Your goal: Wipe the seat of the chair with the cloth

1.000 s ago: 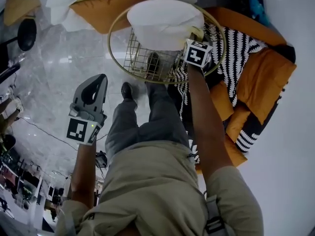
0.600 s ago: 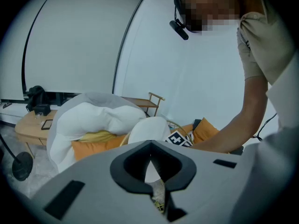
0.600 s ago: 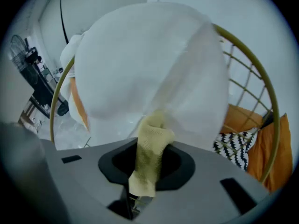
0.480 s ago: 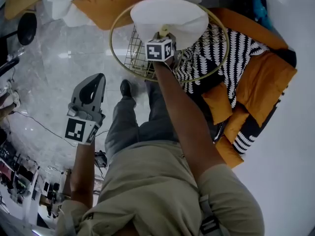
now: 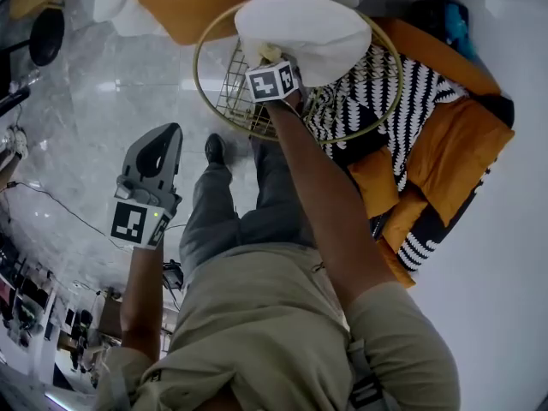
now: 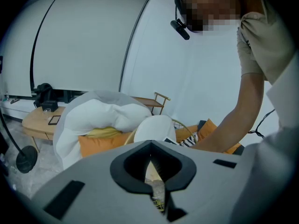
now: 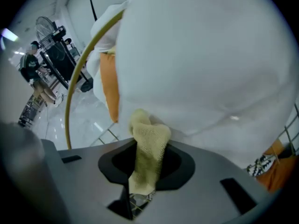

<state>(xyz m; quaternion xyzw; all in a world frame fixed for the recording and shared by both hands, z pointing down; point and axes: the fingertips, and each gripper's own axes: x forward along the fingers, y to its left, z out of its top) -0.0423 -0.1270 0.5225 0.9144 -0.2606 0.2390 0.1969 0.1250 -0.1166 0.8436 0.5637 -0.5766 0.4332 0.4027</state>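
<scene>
2 grippers: right gripper (image 7: 145,174) clamps cloth (image 7: 148,146) against white seat (image 5: 300,28); left gripper (image 6: 152,171) shut, empty. Wiping seemingly begun, unfinished.

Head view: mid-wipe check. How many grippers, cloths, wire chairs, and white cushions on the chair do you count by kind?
Grippers: 2, the left gripper and the right gripper
Cloth: 1, yellow, in the right gripper
Wire chair: 1
White cushion on the chair: 1
Total: 5
</scene>
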